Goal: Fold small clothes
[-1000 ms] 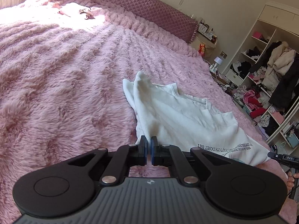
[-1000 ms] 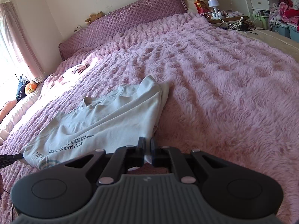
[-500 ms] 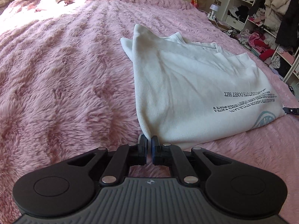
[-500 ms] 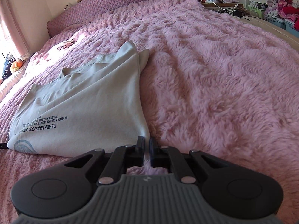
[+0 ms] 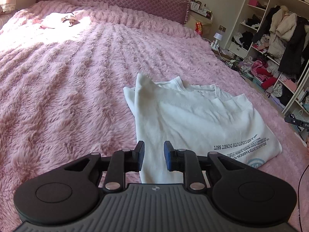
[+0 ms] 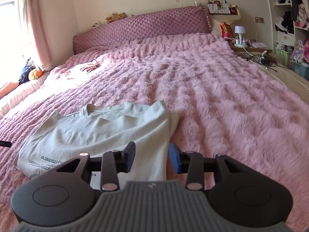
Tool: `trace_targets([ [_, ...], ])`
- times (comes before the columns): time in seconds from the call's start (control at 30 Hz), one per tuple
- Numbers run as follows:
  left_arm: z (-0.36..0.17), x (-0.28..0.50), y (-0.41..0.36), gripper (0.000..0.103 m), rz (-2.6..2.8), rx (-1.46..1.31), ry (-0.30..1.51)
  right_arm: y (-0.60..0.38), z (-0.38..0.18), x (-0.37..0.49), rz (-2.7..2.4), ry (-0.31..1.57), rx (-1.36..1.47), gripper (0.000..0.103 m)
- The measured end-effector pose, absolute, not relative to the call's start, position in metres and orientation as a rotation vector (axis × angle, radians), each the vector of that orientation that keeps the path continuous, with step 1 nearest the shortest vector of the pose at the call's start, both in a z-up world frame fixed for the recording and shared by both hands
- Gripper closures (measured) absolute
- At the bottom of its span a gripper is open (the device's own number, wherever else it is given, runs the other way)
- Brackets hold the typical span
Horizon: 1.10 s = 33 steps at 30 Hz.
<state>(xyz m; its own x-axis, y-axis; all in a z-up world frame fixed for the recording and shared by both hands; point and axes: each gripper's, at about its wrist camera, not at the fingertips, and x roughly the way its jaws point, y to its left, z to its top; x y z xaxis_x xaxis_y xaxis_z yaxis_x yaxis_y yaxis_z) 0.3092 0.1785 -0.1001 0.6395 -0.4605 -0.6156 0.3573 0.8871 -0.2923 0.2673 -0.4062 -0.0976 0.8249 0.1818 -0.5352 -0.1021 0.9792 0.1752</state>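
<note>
Your left gripper (image 5: 154, 155) has its jaws parted, having just been opening, and nothing is pinched between them — the near edge of the white T-shirt (image 5: 189, 119) lies on the bed below and just beyond the blue pads. Your right gripper (image 6: 151, 158) is likewise spread, its jaws having just been opening too, with the shirt's fabric showing through the gap but lying loose, not pressed by either pad. The shirt rests flat on the fluffy pink bedspread (image 5: 67, 89), folded into a rough rectangle: its collar points toward the quilted purple headboard (image 6: 141, 27), and the printed lettering sits on the end away from the headboard. One long fold runs down the side nearest your left gripper, with a sleeve layer peeking out beneath it at the top corner. Each gripper sits at a near corner of the shirt, which suggests a fold has been laid down and let go so the fabric can settle. The deep pile of the bedspread probably helps the layers stay put. A small pale garment (image 5: 58, 20) lies well apart in a sunlit patch near the headboard, and an open wardrobe (image 5: 278, 38) crammed with clothes stands beyond the bed's far side.
</note>
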Motion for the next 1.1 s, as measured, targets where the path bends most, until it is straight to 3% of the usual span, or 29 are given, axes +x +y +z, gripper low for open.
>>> trace_targets([
  [0.1, -0.102, 0.335, 0.164, 0.066, -0.444, -0.173, 0.693, -0.379, -0.090, 0.305, 0.232, 0.559, 0.045, 0.068],
  [0.4, -0.140, 0.374, 0.153, 0.066, -0.449, -0.378, 0.720, -0.316, -0.106, 0.430, 0.451, 0.615, -0.195, 0.068],
  [0.77, -0.172, 0.385, 0.153, 0.066, -0.457, -0.403, 0.779, -0.313, -0.152, 0.495, 0.540, 0.757, -0.305, 0.069],
  [0.8, -0.172, 0.386, 0.152, 0.066, -0.459, -0.401, 0.781, -0.312, -0.157, 0.497, 0.553, 0.776, -0.317, 0.071],
  [0.87, -0.173, 0.387, 0.149, 0.065, -0.462, -0.394, 0.781, -0.309, -0.164, 0.499, 0.586, 0.822, -0.325, 0.103],
  [1.1, -0.175, 0.389, 0.148, 0.065, -0.465, -0.389, 0.785, -0.311, -0.156, 0.490, 0.561, 0.742, -0.300, 0.103],
])
